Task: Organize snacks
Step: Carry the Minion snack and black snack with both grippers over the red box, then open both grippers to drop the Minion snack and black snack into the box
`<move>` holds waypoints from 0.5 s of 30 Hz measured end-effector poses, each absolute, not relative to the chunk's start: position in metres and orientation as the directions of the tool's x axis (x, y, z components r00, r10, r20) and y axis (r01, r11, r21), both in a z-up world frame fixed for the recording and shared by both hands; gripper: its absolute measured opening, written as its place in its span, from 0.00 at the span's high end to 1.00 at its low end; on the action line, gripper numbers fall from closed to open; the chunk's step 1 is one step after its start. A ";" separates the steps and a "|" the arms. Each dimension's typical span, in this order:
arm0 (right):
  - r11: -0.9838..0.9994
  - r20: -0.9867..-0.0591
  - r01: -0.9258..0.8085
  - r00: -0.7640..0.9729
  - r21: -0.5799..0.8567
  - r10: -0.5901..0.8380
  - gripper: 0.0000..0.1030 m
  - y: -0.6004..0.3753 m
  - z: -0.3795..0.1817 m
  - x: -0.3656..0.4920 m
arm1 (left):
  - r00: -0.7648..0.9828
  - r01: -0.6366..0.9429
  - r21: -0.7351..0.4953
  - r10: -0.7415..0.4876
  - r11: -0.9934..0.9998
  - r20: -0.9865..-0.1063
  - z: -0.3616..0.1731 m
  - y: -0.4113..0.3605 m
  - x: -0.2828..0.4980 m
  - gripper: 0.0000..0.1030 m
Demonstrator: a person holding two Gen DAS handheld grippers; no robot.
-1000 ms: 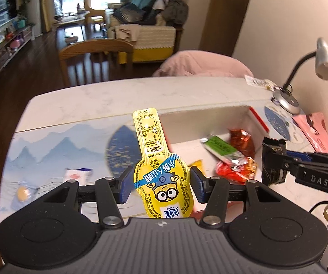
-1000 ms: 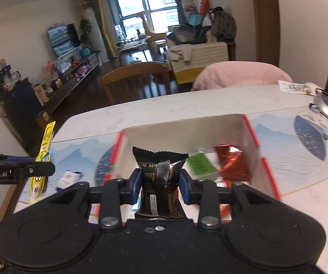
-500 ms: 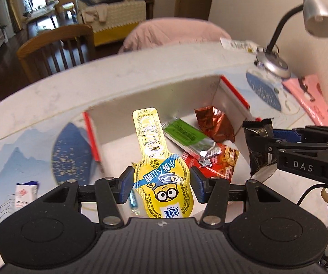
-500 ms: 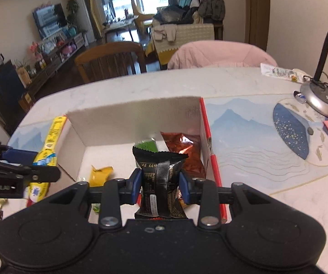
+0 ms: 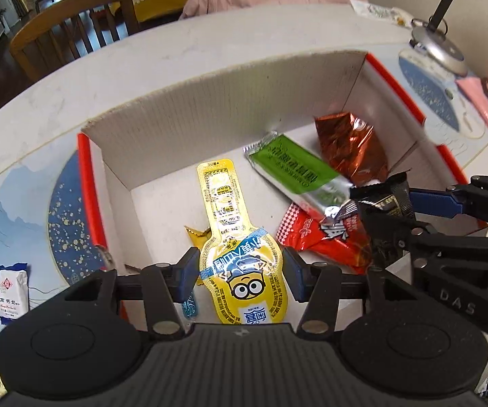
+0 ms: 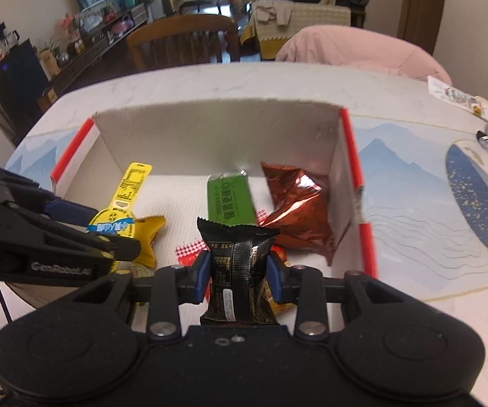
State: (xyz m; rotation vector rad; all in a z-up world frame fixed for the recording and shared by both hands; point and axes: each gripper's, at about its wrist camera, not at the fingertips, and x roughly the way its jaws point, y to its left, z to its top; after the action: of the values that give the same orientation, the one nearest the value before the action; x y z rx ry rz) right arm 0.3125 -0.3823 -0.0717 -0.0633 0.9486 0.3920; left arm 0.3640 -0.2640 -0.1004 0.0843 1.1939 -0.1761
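Both grippers hang over the open box [image 5: 230, 101], the left gripper [image 5: 240, 271] clamped on the yellow pouch [image 5: 240, 264], long axis toward the far wall, the right gripper [image 6: 239, 271] pinching the black packet [image 6: 237, 271].

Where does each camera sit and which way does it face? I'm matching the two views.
Left wrist: on the left gripper, looking down into the box past its yellow pouch; the right gripper crosses at right.
Right wrist: on the right gripper, facing the box over its black packet.
Shared: green packet, copper bag.
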 end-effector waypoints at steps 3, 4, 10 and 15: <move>0.926 -0.812 -0.360 0.506 0.109 0.292 0.67 -0.379 -0.076 0.315 | 0.333 0.187 -0.016 -0.079 0.982 -0.939 -0.109 -0.269 0.367 0.50; 0.927 -0.814 -0.359 0.504 0.105 0.288 0.67 -0.379 -0.078 0.317 | 0.327 0.189 -0.014 -0.077 0.982 -0.942 -0.111 -0.270 0.368 0.50; 0.927 -0.824 -0.359 0.491 0.107 0.285 0.67 -0.378 -0.083 0.318 | 0.299 0.200 -0.012 -0.073 0.980 -0.951 -0.122 -0.274 0.370 0.49; 0.928 -0.825 -0.353 0.487 0.116 0.288 0.67 -0.379 -0.085 0.323 | 0.285 0.191 -0.012 -0.067 0.981 -0.956 -0.127 -0.273 0.370 0.49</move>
State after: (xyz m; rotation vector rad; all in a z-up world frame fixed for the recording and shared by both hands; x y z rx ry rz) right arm 0.3227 -0.3793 -0.0854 -0.0728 0.9882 0.3905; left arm 0.3704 -0.2733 -0.1272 0.1125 1.2710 -0.1730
